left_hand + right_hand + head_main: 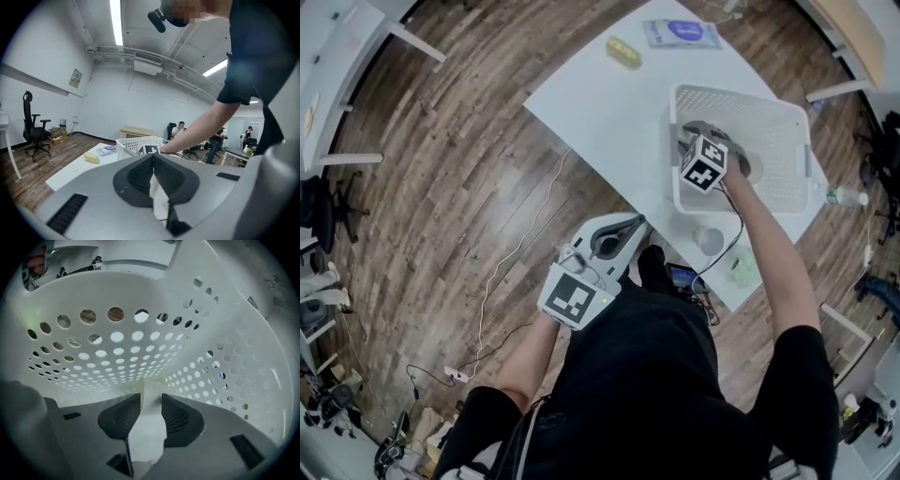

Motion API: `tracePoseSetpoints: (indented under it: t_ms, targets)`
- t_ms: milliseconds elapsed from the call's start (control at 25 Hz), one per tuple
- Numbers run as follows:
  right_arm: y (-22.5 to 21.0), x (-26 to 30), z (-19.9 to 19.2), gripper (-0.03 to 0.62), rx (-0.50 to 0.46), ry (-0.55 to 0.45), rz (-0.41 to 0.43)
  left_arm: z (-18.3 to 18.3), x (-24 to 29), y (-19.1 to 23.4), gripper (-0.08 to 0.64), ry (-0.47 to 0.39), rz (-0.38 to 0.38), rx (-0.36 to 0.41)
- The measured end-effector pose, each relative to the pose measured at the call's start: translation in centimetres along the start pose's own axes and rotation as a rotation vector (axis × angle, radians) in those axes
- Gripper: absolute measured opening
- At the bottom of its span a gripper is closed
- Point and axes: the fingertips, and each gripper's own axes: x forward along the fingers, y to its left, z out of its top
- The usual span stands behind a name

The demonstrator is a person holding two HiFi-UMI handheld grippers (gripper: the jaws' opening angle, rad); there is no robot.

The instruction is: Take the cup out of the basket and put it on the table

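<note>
The white perforated basket (pixel 778 117) stands on the white table (pixel 600 103). My right gripper (pixel 151 397) reaches down into it, and its marker cube (pixel 704 163) hides the jaws from above. The pads stand slightly apart, so the gripper is open, and only the basket's holed wall (pixel 117 362) and white floor show between them. A grey round shape (pixel 741 167) lies beside the cube; whether it is a cup I cannot tell. A pale cup (pixel 709 240) stands on the table in front of the basket. My left gripper (pixel 636 225) is shut and empty, held off the table's near edge.
A yellow block (pixel 624 52) and a blue-and-white packet (pixel 682 33) lie at the table's far end. Something pale green (pixel 743 270) sits near the front corner. A cable (pixel 520 253) trails over the wooden floor. Office chairs and people are at the back of the room.
</note>
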Motion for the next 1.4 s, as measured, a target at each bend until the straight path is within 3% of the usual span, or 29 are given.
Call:
tracePoseSetpoints:
  t_ms: [360,600,1000,1400]
  targets:
    - [-2.2,-2.3,0.7,0.034,-0.036,-0.028,-0.134,0.0,0.1,-0.5,0.009,0.009,-0.023,0.003]
    - [-3.4,-4.1,-0.3,0.029,0.003,-0.03,-0.154,0.7,0.6,-1.5,0.009,0.007,-0.047,0.037]
    - [-5.0,-12.6,-0.4,0.028,0.119,-0.173,-0.218,1.1,1.9,-4.4,0.009,0.021,-0.115,0.085]
    - [-5.5,-27.8,-3.3,0.028,0.37,-0.4,-0.362,3.3,4.7,-8.6,0.009,-0.047,-0.201,0.093]
